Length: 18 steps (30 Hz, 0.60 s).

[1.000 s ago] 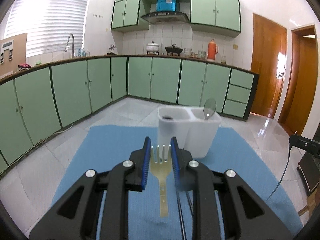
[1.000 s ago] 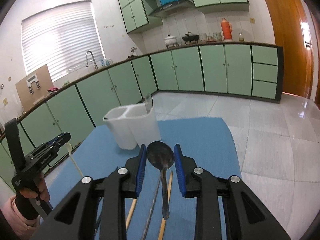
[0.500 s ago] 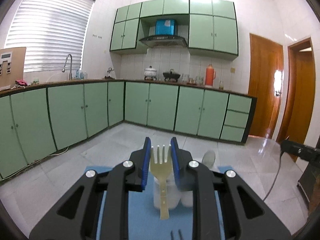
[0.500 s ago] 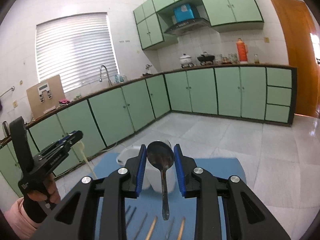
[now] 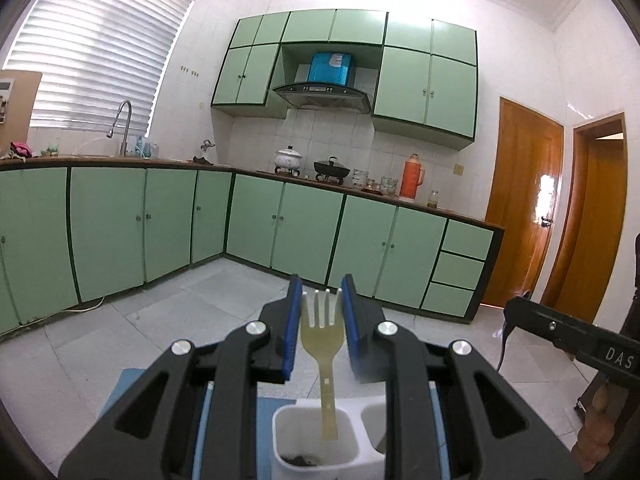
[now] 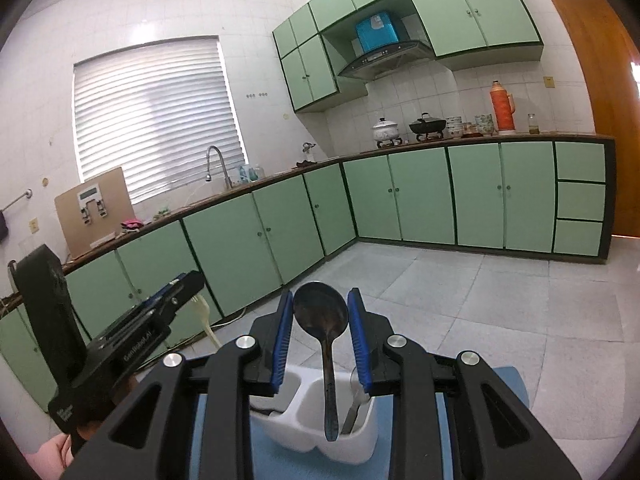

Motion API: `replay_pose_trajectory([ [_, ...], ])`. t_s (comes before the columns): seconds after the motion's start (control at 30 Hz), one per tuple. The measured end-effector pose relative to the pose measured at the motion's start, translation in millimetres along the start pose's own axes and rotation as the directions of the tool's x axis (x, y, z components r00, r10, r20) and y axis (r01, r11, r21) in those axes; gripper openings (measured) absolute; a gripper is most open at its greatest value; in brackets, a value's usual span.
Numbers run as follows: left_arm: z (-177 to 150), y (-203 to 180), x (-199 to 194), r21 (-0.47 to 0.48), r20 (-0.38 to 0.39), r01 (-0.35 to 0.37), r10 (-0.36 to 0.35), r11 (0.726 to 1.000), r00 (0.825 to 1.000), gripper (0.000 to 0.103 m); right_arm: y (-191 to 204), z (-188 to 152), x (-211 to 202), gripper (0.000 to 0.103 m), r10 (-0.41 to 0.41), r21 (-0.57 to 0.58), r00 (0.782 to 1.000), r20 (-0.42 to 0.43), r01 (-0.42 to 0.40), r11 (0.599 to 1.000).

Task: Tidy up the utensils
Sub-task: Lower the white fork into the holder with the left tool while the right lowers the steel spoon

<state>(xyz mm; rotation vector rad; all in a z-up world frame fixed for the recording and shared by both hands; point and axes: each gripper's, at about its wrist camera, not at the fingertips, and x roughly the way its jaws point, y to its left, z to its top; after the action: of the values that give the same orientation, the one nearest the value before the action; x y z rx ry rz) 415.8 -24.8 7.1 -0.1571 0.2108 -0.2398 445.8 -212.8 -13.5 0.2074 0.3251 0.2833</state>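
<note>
Fingers hide fork edges; holder bottom cropped.

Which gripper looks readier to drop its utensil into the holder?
Left, narrowly. Its fork handle hangs centred over a compartment of the holder. The right gripper has its spoon tip over the other compartment's front rim.

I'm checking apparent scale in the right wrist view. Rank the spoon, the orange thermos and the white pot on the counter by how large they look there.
1. spoon, held in the right gripper, clearly largest, though only because it is nearest the camera.
2. orange thermos.
3. white pot, close to the thermos: shorter but wider, so this order is unsure.
</note>
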Motion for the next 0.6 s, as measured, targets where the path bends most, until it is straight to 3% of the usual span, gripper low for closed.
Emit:
replay_pose_trajectory([
  [0.3,-28.6,13.3,41.4,-0.005,-0.058,-0.014,0.014,1.000,0.998,0.019,-3.8,-16.2,49.6,0.028,-0.048,-0.022,0.999,-0.015,0.047,0.999],
  [0.6,-57.1,21.2,55.3,0.040,-0.105,-0.022,0.026,0.999,0.994,0.019,-2.9,-46.6,60.5,0.028,-0.028,-0.023,0.998,-0.048,0.026,0.999],
])
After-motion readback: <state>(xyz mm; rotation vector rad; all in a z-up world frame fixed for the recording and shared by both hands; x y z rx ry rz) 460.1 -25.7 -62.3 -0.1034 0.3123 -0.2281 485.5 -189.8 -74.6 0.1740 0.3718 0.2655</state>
